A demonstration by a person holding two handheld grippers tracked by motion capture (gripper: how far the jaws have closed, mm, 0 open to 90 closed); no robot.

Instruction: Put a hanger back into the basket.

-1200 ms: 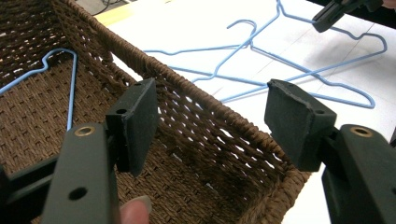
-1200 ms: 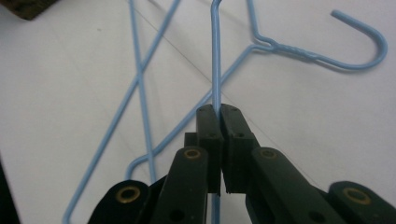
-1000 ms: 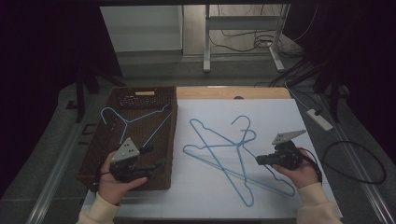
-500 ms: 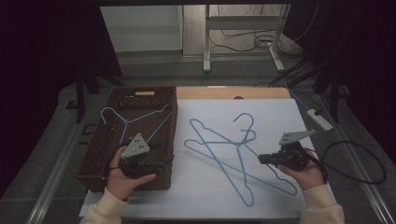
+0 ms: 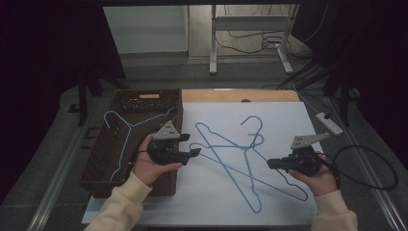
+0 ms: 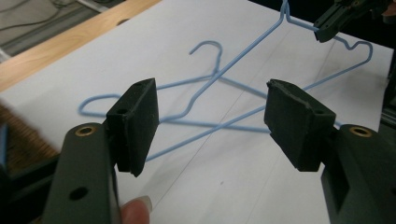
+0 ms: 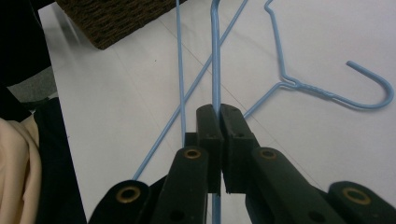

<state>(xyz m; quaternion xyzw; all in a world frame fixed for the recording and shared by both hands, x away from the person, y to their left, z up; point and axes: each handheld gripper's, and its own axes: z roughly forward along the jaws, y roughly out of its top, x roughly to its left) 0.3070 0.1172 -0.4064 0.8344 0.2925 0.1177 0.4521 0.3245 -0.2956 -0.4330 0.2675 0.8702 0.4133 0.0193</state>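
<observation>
Two blue wire hangers lie crossed on the white tabletop (image 5: 288, 125); one hook (image 5: 254, 120) points away, the other hanger's loop (image 5: 199, 126) is near the basket. My right gripper (image 5: 270, 164) (image 7: 217, 116) is shut on a wire of one hanger (image 7: 215, 56), low over the table. My left gripper (image 5: 195, 152) (image 6: 210, 121) is open and empty, held at the basket's right rim and facing the hangers (image 6: 205, 84). A third blue hanger (image 5: 127, 122) lies in the brown wicker basket (image 5: 96, 159).
A wooden strip (image 5: 231, 95) runs along the table's far edge. A white power strip (image 5: 329, 122) sits off the right side, and a black cable (image 5: 380, 163) loops from the right gripper. The basket corner (image 7: 116, 18) lies ahead of the right gripper.
My left gripper has moved from over the basket to its right rim, toward the hangers on the table. The right gripper has stayed shut on the hanger wire, almost in place.
</observation>
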